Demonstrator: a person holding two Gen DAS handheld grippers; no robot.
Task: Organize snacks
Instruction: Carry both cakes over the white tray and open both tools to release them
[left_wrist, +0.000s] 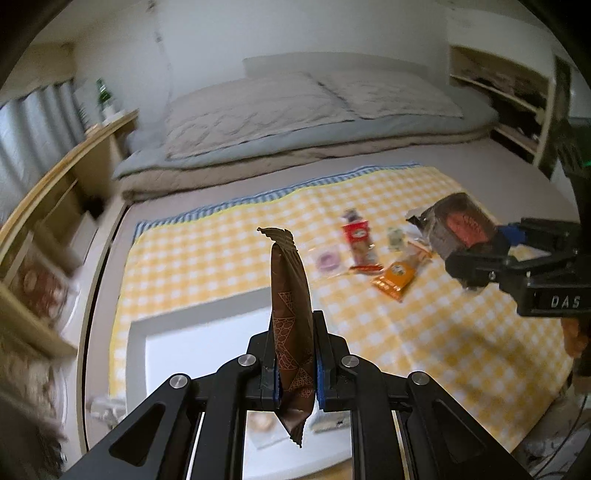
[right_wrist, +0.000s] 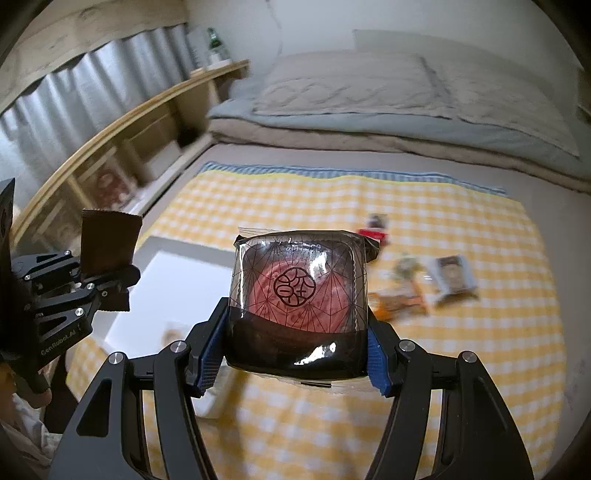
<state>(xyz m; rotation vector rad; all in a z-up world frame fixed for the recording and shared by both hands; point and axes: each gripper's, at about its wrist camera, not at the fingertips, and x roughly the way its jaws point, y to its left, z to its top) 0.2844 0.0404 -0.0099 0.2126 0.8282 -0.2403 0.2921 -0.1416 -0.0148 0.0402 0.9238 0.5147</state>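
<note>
My left gripper (left_wrist: 295, 354) is shut on a slim brown patterned snack bar (left_wrist: 290, 295) that stands upright between the pads, above a white box (left_wrist: 192, 354). The same gripper (right_wrist: 107, 284) and its brown bar (right_wrist: 107, 243) show at the left of the right wrist view. My right gripper (right_wrist: 295, 354) is shut on a square clear-wrapped pink cake in a dark tray (right_wrist: 299, 295); it also appears at the right of the left wrist view as right gripper (left_wrist: 487, 254) holding the cake (left_wrist: 461, 225). Several small snack packets (left_wrist: 369, 254) lie on the yellow checked cloth (left_wrist: 424, 332).
The cloth covers a bed with folded bedding and pillows (left_wrist: 295, 110) at the far end. A wooden shelf (left_wrist: 55, 184) runs along the left side and another shelf (left_wrist: 517, 110) stands at the right. The white box (right_wrist: 173, 288) holds one pale wrapped item.
</note>
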